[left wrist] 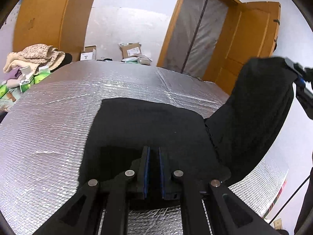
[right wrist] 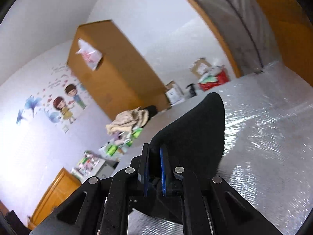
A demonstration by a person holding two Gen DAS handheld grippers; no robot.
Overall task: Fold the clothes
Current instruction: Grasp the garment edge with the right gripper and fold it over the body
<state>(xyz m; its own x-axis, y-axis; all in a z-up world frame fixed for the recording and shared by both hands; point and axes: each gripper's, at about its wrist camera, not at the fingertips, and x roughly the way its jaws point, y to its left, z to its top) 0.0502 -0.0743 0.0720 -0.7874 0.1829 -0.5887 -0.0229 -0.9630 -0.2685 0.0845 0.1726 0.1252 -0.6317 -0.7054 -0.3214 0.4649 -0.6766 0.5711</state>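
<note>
A: Black cloth [left wrist: 148,129] lies by the near edge of the foil table [left wrist: 49,127]; left gripper [left wrist: 154,156] rests on it, pads nearly together; pinching a fold or not, I cannot tell.

B: Right gripper [right wrist: 155,152] is clamped on a corner, lifted high off the right edge.

A: Mid-fold, I'd say; next, carry that corner across leftward, lay it flat, then let go.

Matt black knit cloth on the garment [left wrist: 148,125], slightly fuzzy. Shiny, crinkled silver foil with a ribbed quilted texture over the table cover [left wrist: 54,129]. Matt black plastic gripper arms, blue rubbery pads [right wrist: 162,168], dull metal pins [left wrist: 178,173]; smooth orange wood on the door [left wrist: 252,39].
</note>
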